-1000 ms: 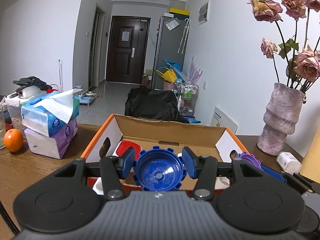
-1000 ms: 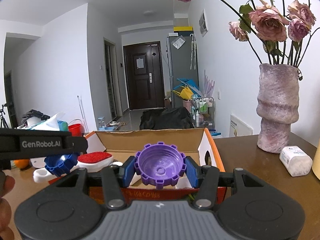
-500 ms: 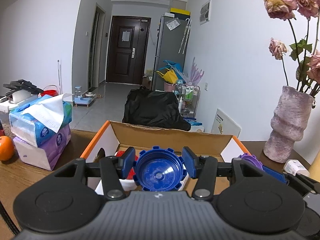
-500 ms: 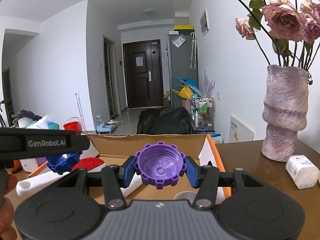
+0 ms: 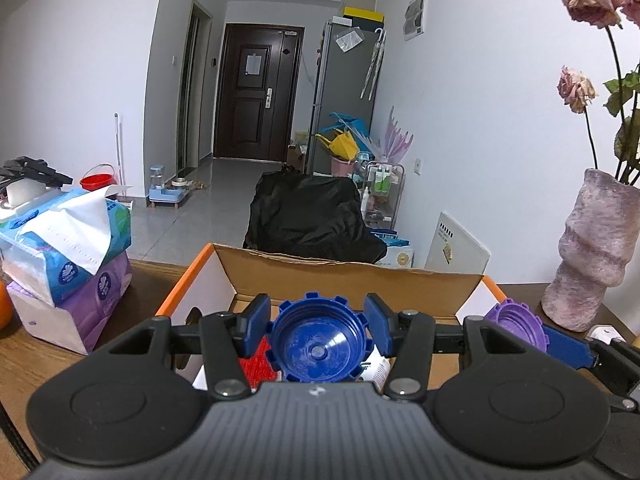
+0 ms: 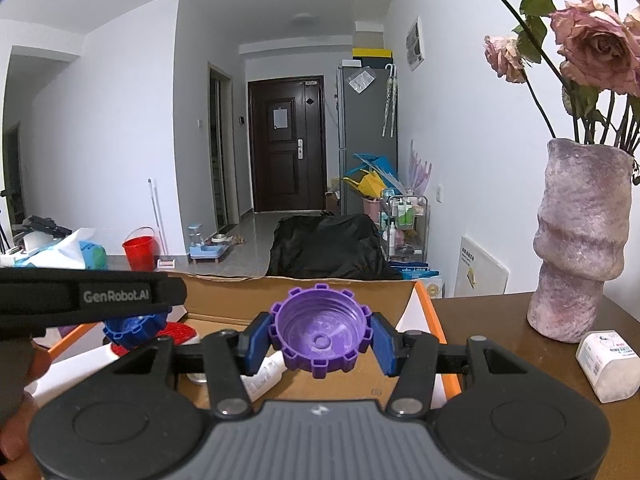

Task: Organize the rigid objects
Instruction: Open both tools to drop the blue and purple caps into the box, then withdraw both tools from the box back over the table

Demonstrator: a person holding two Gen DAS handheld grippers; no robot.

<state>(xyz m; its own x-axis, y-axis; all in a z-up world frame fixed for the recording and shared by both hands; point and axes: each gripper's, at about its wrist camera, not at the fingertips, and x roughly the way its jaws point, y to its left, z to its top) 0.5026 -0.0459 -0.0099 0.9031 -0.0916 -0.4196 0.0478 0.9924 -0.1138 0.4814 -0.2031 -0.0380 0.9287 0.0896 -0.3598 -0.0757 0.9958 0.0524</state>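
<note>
The left gripper [image 5: 319,334] is part-way closed, its blue pads pressed on either side of a blue notched cap [image 5: 319,348] whose hollow side faces the camera; the cap hangs over the open cardboard box [image 5: 348,276], above a red-bristled brush [image 5: 256,362] and a white tube [image 5: 378,368] lying inside the box; the right gripper [image 6: 320,340] is part-way closed in the same manner, its pads clamped on a purple notched cap [image 6: 320,334], hollow side also toward the camera, held over the box nearer its orange-edged right flap [image 6: 434,320]; seen from the left wrist, the purple cap sits at the right side of the box, level with the blue one; seen from the right wrist, the blue cap shows under a black strap over the left part of the box; left of the box stand stacked tissue packs [image 5: 66,268] on the wooden table [image 6: 500,312]; right of the box stands a mottled pink vase [image 6: 580,240] with dried roses [image 6: 596,48], and a small white container [image 6: 608,360] lies just in front of the vase; beyond the box, on the floor, sits a black bag [image 5: 308,216]
</note>
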